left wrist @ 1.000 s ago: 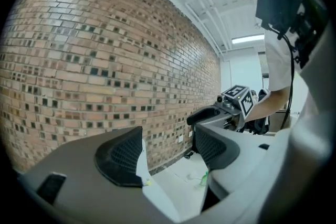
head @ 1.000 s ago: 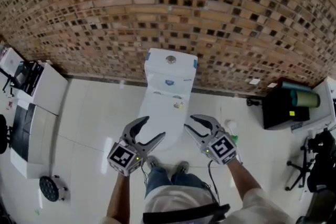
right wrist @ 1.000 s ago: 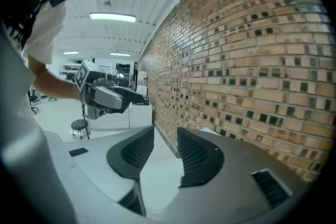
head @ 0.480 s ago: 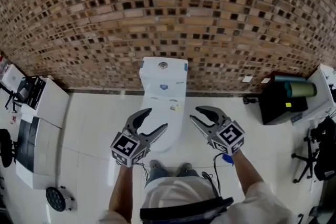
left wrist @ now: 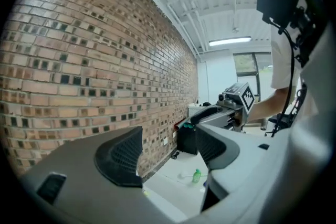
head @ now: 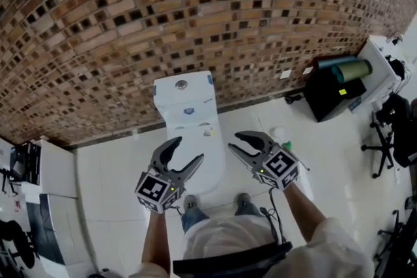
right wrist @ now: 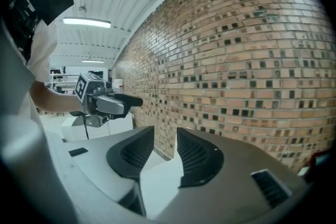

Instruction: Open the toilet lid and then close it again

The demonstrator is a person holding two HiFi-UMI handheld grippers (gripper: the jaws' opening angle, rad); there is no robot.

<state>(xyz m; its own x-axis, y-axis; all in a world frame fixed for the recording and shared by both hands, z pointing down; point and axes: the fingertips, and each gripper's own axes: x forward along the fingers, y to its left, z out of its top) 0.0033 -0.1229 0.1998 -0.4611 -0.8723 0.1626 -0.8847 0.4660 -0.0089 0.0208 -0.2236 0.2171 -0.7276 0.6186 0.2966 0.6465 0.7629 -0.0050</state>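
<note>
Against rough brick wall, glossy white toilet (boxy tank).

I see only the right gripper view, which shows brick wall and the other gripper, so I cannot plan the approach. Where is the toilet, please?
Observer: In the head view the toilet stands against the wall, a little left of the picture's middle.
Operator: Thank you. Is the lid up or down?
Observer: The lid looks down, flat over the bowl.
Operator: And is the left gripper holding something?
Observer: No. In its own view the left gripper is open, with nothing between its jaws.
</note>
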